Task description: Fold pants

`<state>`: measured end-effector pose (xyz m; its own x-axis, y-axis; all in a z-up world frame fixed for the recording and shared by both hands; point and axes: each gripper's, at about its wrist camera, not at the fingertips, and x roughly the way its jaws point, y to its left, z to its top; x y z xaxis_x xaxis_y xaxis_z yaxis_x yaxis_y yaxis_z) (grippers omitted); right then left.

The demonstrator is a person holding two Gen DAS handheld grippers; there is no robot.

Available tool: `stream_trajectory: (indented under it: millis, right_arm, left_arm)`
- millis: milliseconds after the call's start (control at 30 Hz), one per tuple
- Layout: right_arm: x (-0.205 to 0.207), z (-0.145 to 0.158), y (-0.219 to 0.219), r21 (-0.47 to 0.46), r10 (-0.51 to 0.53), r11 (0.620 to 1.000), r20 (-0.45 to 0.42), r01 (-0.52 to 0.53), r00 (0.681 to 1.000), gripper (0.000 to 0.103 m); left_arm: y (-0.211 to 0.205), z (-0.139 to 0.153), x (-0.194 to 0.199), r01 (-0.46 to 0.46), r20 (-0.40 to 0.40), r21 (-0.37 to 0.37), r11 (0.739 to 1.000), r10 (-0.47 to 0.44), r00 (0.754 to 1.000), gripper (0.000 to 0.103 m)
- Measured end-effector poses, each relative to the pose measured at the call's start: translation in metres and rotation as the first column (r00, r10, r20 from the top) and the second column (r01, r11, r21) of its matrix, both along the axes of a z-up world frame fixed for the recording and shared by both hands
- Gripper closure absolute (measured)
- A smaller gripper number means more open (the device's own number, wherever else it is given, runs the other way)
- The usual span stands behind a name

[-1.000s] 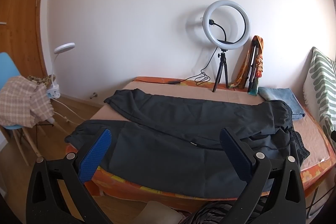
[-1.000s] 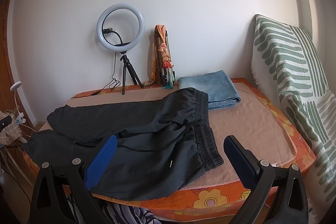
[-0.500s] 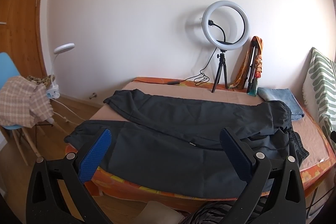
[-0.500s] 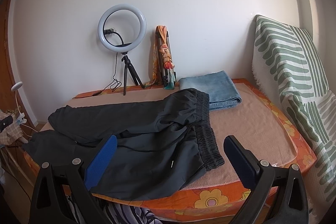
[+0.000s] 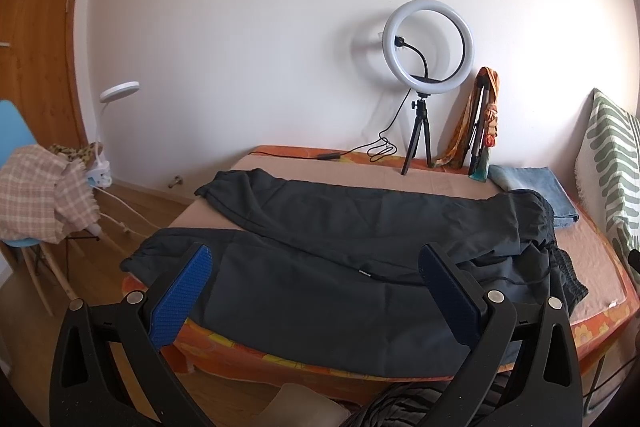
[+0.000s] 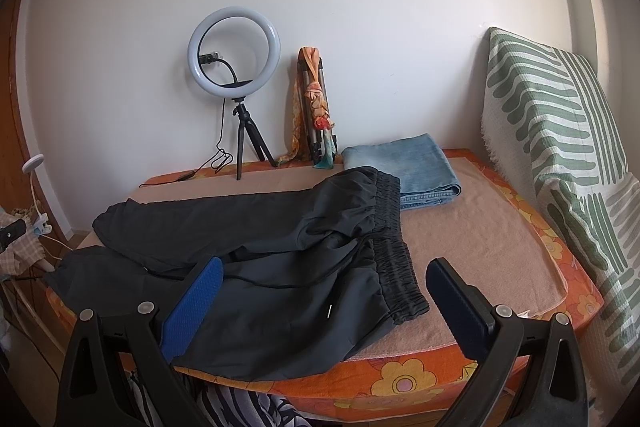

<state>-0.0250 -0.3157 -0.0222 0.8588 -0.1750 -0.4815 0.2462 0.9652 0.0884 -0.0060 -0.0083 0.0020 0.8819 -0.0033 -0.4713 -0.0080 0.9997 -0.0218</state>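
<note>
Pre-grasp: left gripper (image 5: 314,277) and right gripper (image 6: 324,285) both spread wide, empty, short of the black pants (image 6: 256,255) — next, probably pinch waistband and cuff.

Beyond the left claw (image 5: 314,277), the pants (image 5: 340,259) hide the bench's near edge. Below the right claw (image 6: 322,285), striped fabric (image 6: 248,409) is cut off by the frame.
</note>
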Motion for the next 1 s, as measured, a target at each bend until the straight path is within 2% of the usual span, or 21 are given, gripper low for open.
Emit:
stream_trajectory:
  millis: [767,1000]
  right_arm:
    - [-0.005,0.004,0.009,0.004,0.023,1.0,0.015,-0.023,1.0,0.0]
    - [0.001,0.003,0.012,0.033,0.065,0.997,0.023,-0.066,0.998,0.0]
  left_arm:
    - [0.01,0.002,-0.012,0.0,0.008,0.004,1.0,0.0,1.0,0.0]
    - [0.022,-0.004,-0.013,-0.042,-0.005,0.047,0.998,0.042,0.999,0.0]
